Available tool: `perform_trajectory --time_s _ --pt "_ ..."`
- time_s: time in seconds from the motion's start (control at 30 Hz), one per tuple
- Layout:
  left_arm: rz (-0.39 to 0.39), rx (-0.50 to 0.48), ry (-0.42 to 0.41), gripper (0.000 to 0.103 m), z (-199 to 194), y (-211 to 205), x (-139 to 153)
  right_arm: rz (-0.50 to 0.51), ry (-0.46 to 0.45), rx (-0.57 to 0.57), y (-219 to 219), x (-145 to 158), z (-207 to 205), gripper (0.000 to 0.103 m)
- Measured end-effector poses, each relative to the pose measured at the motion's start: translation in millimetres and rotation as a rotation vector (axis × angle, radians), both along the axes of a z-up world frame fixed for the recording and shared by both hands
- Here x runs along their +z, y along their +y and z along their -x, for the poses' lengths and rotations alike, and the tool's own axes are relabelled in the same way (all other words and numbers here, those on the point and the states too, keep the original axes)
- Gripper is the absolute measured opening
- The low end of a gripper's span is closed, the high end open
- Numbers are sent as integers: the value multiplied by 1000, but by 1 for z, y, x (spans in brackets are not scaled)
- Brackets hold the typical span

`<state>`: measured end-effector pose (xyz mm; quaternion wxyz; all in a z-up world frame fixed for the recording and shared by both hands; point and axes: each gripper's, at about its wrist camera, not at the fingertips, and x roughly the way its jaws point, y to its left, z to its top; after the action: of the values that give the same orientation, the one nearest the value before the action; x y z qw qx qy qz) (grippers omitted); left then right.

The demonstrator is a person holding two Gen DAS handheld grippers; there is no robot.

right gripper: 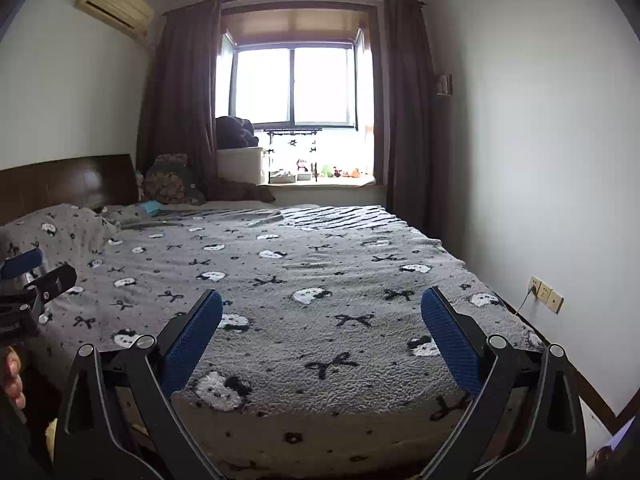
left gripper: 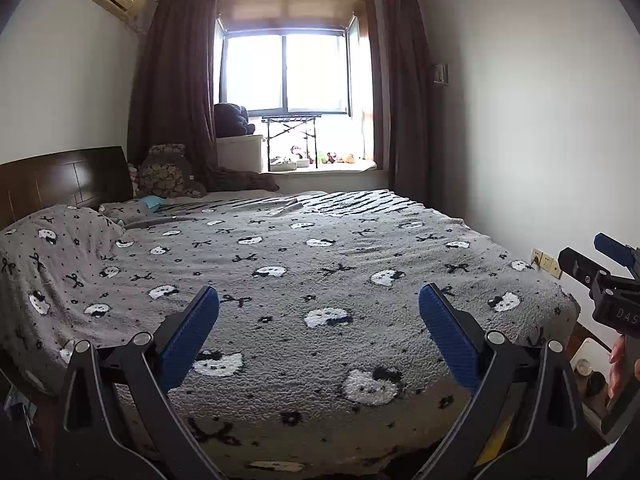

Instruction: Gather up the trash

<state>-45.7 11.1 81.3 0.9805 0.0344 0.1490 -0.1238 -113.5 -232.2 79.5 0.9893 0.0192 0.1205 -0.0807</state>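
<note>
My left gripper [left gripper: 319,300] is open and empty, held above the near edge of a bed [left gripper: 320,264] covered by a grey cat-and-bow blanket. My right gripper [right gripper: 321,304] is open and empty over the same bed [right gripper: 320,280]. The right gripper also shows at the right edge of the left wrist view [left gripper: 612,276]; the left gripper shows at the left edge of the right wrist view [right gripper: 32,280]. A small pale item [left gripper: 286,206] lies far back on the blanket, and a teal item [left gripper: 154,201] lies near the pillows. What they are is unclear.
A dark wooden headboard [left gripper: 60,178] and pillows [left gripper: 56,232] are at the left. A window sill [left gripper: 320,164] with toys, a white box and a small rack is at the back. A wall with sockets [right gripper: 546,292] runs along the right. A low table with cups [left gripper: 588,368] stands below right.
</note>
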Motion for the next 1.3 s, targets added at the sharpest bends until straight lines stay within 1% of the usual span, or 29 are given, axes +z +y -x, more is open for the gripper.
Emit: perform_trajectory --time_s 0.27,1.3 --pt "1 0 0 95 1 0 0 -8 -14 -5 -2 1 3 99" --pt "0 -1 -2 95 2 -1 0 1 -3 6 4 3 1 99"
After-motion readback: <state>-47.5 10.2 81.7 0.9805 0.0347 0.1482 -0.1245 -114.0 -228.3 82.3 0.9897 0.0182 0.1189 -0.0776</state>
